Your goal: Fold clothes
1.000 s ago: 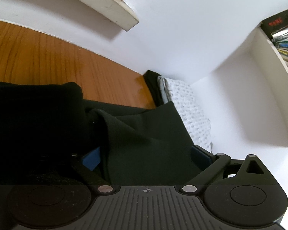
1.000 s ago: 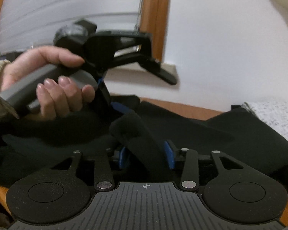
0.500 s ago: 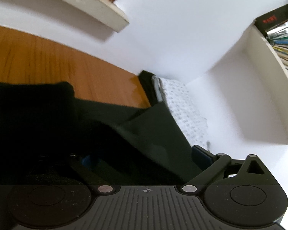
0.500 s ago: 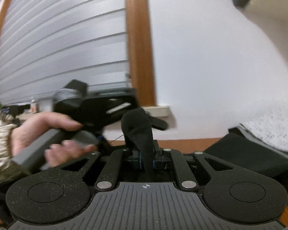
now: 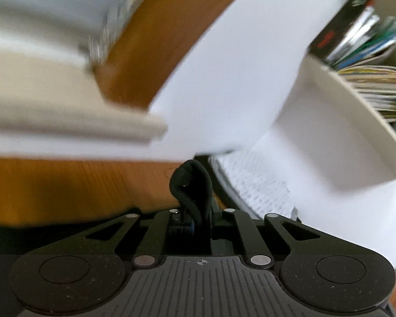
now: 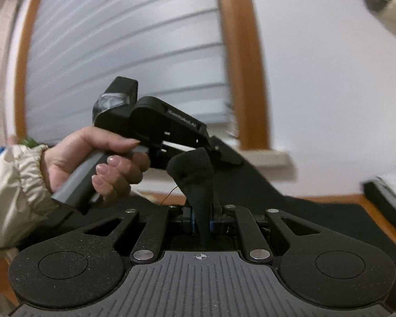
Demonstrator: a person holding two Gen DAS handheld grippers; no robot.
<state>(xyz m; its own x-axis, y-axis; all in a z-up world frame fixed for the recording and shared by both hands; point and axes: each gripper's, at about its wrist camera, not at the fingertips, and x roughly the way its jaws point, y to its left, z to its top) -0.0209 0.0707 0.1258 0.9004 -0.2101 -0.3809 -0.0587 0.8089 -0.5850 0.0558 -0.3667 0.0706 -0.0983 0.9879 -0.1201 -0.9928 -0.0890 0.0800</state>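
Only one marking reads, in the right wrist view: pale lettering that looks like "GenRobot.AI" on the black body of the left gripper [image 6: 219, 155], centre frame, while the red print on the bookshelf box [image 5: 340, 26] is blurred.

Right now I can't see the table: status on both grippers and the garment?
Left gripper shut on black garment. Right gripper shut on it too. Folded white cloth alongside, not in the way.

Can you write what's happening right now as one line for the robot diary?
step: lifting to fold | left gripper: jaws shut on black fabric garment | right gripper: jaws shut on same garment | beside: folded white patterned cloth
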